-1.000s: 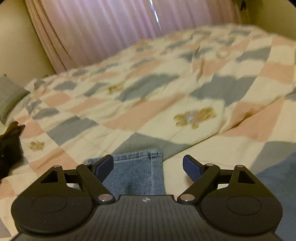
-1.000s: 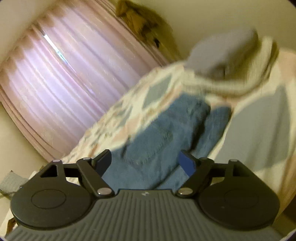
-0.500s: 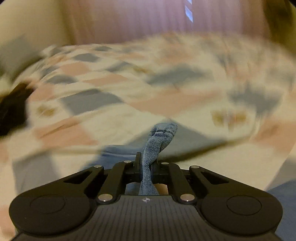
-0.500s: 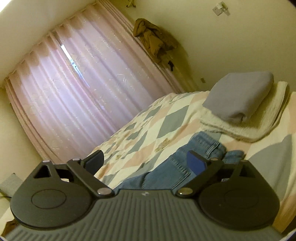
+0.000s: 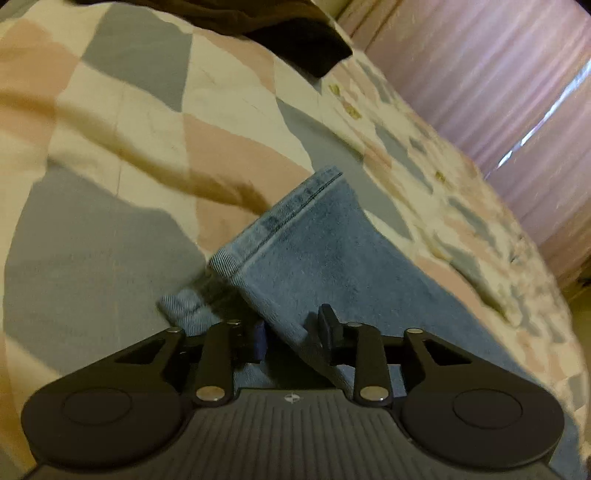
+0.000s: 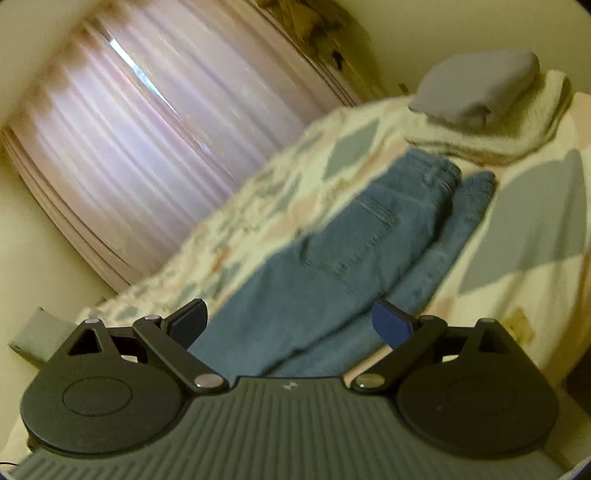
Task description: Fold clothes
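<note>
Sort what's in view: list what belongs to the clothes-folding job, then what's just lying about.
Belongs to the job:
- blue denim jeans, leg hem
- left tool
- right tool

Lying about:
- patchwork quilt bedspread
- folded grey blanket on cream knitted blanket
- dark brown cloth
- pink curtains

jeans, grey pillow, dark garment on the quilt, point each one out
jeans (image 6: 332,266), right wrist view, on the back pocket.
grey pillow (image 6: 476,85), right wrist view, on its top face.
dark garment (image 5: 295,40), left wrist view, near its corner.
</note>
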